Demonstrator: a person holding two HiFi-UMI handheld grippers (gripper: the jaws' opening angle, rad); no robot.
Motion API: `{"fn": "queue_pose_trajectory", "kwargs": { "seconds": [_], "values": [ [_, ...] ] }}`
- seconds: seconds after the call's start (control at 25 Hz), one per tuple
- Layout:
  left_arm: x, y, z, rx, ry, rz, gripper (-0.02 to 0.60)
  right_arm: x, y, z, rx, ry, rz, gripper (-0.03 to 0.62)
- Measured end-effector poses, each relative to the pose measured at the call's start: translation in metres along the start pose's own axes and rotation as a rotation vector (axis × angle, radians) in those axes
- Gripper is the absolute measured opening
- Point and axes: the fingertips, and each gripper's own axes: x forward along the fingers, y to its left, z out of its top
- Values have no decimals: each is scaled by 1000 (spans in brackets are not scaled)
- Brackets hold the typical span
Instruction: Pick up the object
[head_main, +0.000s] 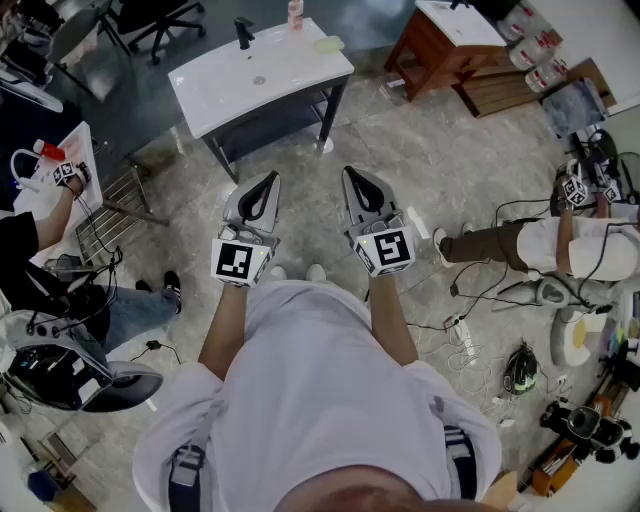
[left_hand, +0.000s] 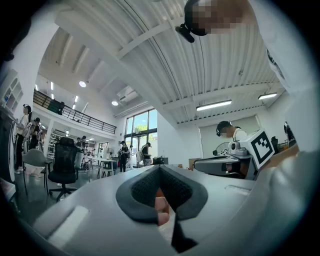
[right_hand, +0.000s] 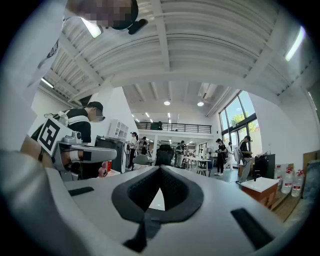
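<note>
plainly left gripper (head_main: 268, 182) and right gripper (head_main: 352, 174) are pinched closed, empty; table (head_main: 215, 95) at twelve o'clock. arriving so could knock things off.

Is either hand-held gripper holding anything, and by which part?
Nothing is held. The left hand-held gripper and right hand-held gripper both have their jaws closed together, empty.

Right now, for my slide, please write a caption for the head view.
Person holds left gripper and right gripper level, both shut and empty, facing a white washbasin.

The grey, black-padded left gripper (head_main: 269, 184) and right gripper (head_main: 352, 177) point level, side by side, jaws closed and empty.
</note>
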Motion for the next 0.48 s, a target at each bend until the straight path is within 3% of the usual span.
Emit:
{"fn": "queue_pose_trajectory", "kwargs": {
  "seconds": [0.48],
  "values": [
    [3,-15,-3,19,-6,-1,-2,-9,-10,2,20,-29,-5,0]
  ]
}}
